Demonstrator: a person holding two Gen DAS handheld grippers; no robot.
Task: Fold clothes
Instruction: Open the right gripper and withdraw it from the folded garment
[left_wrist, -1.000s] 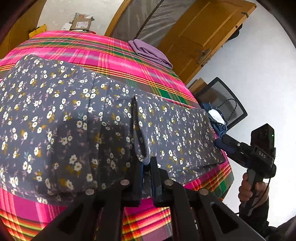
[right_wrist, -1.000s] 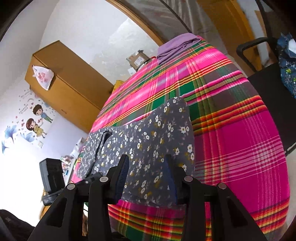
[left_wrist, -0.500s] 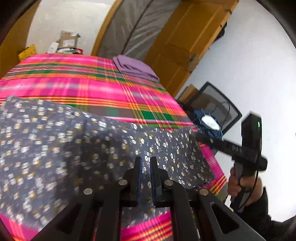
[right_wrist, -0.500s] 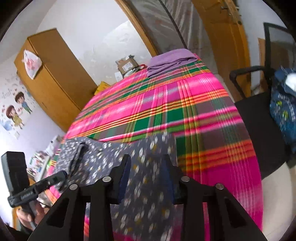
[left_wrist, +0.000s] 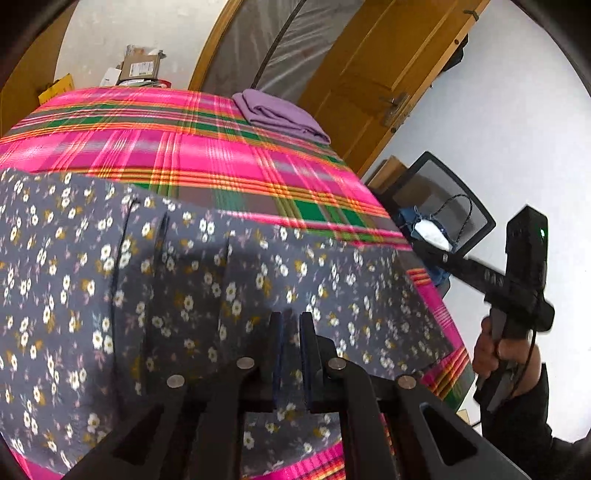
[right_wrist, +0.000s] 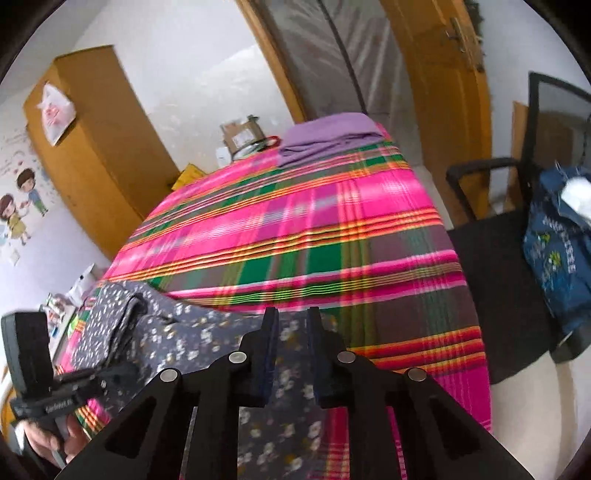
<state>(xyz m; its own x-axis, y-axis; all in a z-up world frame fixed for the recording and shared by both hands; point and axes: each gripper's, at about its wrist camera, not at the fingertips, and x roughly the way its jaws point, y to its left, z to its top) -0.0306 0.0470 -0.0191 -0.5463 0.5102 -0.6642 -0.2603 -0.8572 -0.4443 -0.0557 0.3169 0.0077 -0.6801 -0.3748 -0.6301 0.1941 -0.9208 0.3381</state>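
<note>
A grey garment with small white flowers (left_wrist: 184, 277) lies spread over the near part of a bed with a pink plaid cover (left_wrist: 221, 147). My left gripper (left_wrist: 291, 317) is shut on the garment's near edge, and the fabric bulges up around its fingers. At the garment's right end, my right gripper (right_wrist: 291, 314) has its jaws closing. The floral fabric (right_wrist: 177, 332) shows in the gap between them, and the pads stand apart from it. In the left wrist view a hand (left_wrist: 491, 354) holds the right gripper's handle beside the bed.
A folded purple cloth (left_wrist: 284, 118) sits at the bed's far corner. A black mesh chair (right_wrist: 498, 229) with a blue bag (right_wrist: 554, 251) stands right of the bed. A wooden wardrobe (right_wrist: 99, 147) stands at the left, a wooden door (left_wrist: 388, 74) behind, and boxes (left_wrist: 140, 66) beyond the bed.
The folded flap that the left gripper held now lies stretched out wide across the bed. The right jaws have narrowed over the fabric. Both views have tipped up and show more of the room.
</note>
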